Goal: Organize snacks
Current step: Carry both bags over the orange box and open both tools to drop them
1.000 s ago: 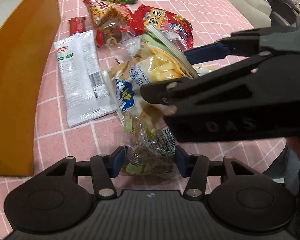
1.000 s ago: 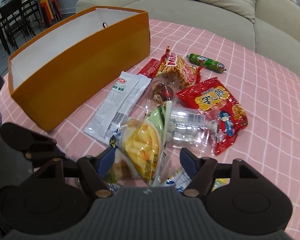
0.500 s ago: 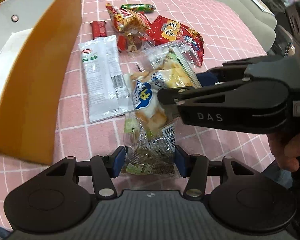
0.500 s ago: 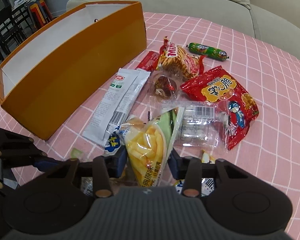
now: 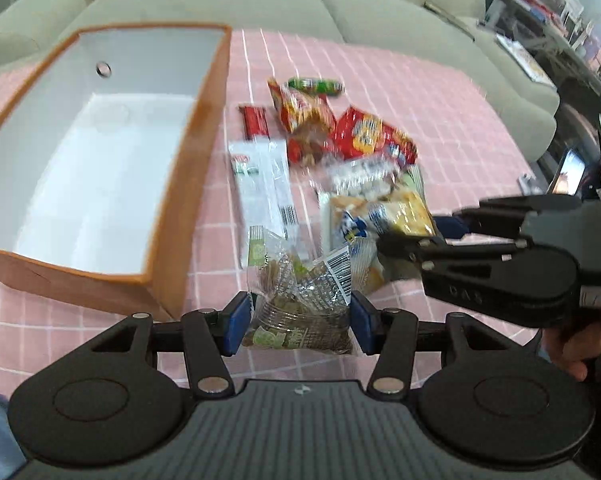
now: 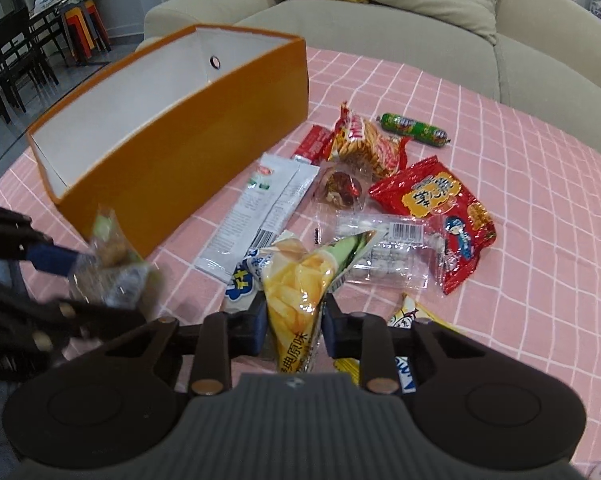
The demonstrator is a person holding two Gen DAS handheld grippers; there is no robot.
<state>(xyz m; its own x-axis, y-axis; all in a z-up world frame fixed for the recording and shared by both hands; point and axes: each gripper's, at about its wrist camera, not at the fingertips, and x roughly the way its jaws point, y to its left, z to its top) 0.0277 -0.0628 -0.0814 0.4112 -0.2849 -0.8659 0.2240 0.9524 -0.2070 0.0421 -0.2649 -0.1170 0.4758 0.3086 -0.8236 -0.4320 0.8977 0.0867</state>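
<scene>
Left tongs point(image 5: 296, 322) clamp crinkly clear-plastic snack pack point(image 5: 300, 300), lifted beside orange cardboard box point(image 5: 188, 184). Right tongs point(image 6: 294, 326) closing, pads pinching glossy yellow chip bag point(image 6: 296, 292) over pink checked desk point(image 6: 520, 220).

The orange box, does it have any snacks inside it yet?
No, the orange box shows only its bare white inside, and the snacks are lying beside it on the pink tablecloth or held in the grippers.

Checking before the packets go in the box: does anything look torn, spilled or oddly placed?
Nothing torn or spilled. The snacks lie in a loose overlapping heap on the pink cloth beside the orange box, which holds nothing. The yellow chip bag is squeezed narrow between the right gripper's closing jaws.
</scene>
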